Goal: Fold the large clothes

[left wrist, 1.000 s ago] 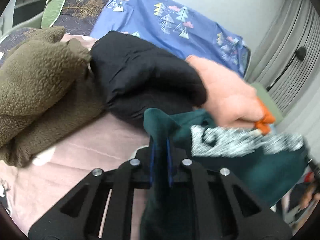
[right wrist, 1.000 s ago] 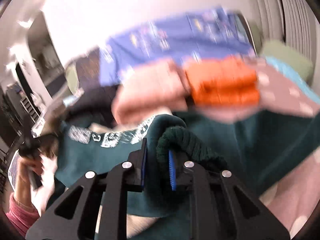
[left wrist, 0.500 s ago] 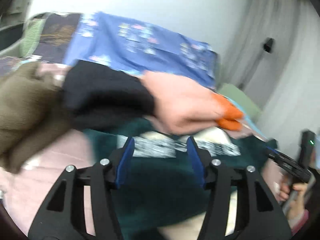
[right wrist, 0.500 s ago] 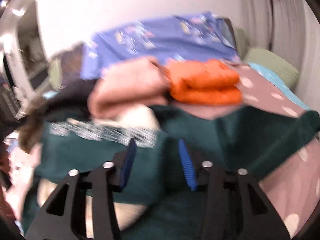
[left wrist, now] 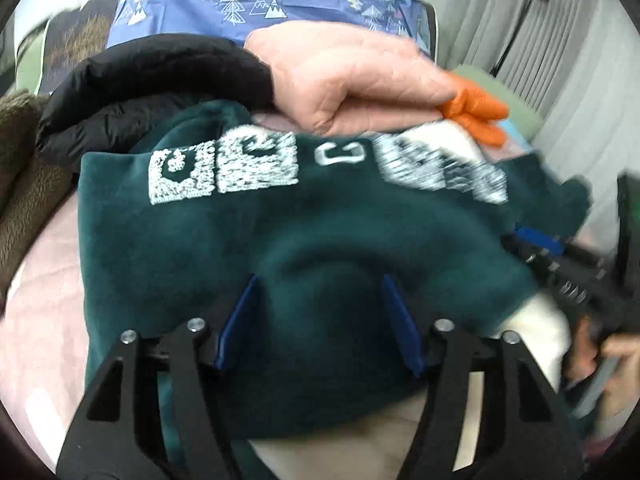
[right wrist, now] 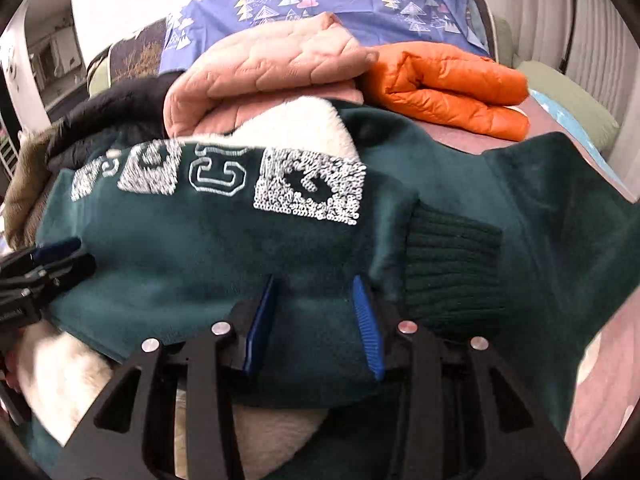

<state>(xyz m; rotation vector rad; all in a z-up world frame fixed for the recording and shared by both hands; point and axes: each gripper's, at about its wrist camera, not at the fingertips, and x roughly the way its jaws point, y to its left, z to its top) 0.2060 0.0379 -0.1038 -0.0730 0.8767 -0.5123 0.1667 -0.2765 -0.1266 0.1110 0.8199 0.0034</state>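
A dark green fleece sweatshirt (left wrist: 200, 248) with white sequin lettering lies folded over on the bed, cream lining (right wrist: 296, 124) showing at its top and bottom edges. My left gripper (left wrist: 320, 280) hovers over its middle. Its jaws are opening, and a hump of green fabric sits between the blue pads untouched. My right gripper (right wrist: 314, 280) is open over the same sweatshirt (right wrist: 180, 248), just left of the ribbed cuff (right wrist: 452, 260); its pads press on nothing. Each gripper shows at the edge of the other's view, the right gripper (left wrist: 560, 264) blurred and the left gripper (right wrist: 48, 260) low at the left.
Folded clothes line the far side: a pink quilted jacket (right wrist: 260, 72), an orange puffer (right wrist: 448, 80), a black jacket (left wrist: 160, 72) and an olive fleece (left wrist: 20, 160). Behind them lies a blue tree-print sheet (right wrist: 340, 4). Pink bed cover (left wrist: 40, 320) shows at the left.
Both grippers let go of the green fabric they were pinching and their jaws spread. The left swung right over the sweatshirt; the right sank closer to it.
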